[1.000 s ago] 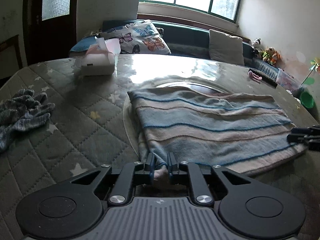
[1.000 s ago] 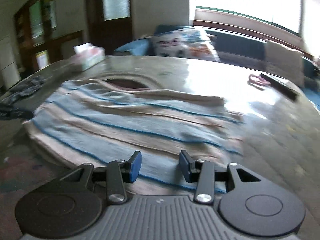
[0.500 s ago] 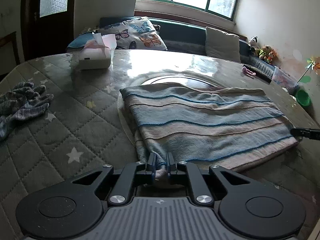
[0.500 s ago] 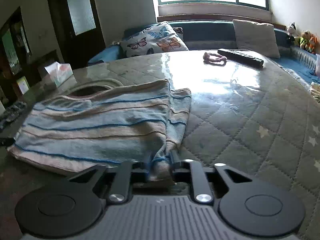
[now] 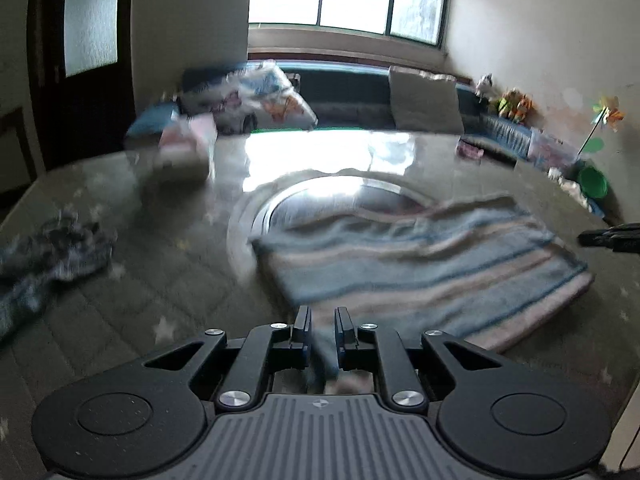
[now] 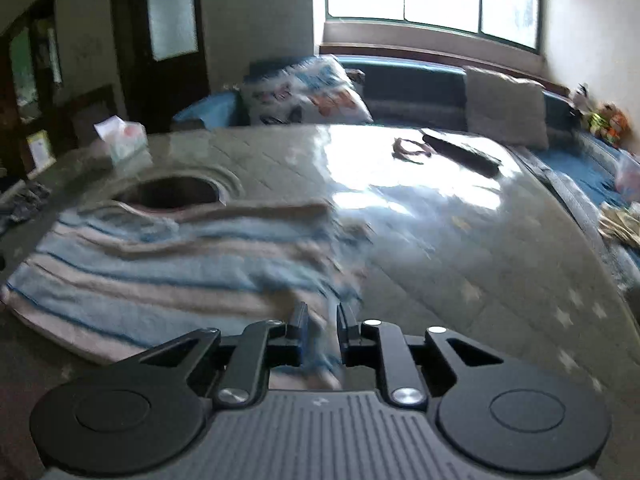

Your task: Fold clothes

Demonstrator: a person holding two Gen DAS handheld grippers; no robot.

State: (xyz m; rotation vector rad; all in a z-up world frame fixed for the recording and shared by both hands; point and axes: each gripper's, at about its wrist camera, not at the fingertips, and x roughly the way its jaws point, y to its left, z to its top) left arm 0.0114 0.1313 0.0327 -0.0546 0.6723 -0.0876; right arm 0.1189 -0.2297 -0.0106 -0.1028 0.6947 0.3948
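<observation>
Striped blanket (image 5: 420, 264) lay spread on quilted table (image 5: 120, 320), over round hole. Crumpled grey cloth (image 5: 48, 256) sat far left of blanket. Left gripper (image 5: 322, 330) pinched blanket's near left corner, jaws opening. Right gripper (image 6: 322, 330) pinched blanket's near right corner, jaws opening. Remote (image 6: 460, 148) lay beyond blanket, right.

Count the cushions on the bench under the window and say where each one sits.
2. A butterfly-print cushion leans at the bench's left end, and a plain grey cushion stands further right, nearer the soft toys. The table edge hides the seat, so more may be out of sight.
</observation>
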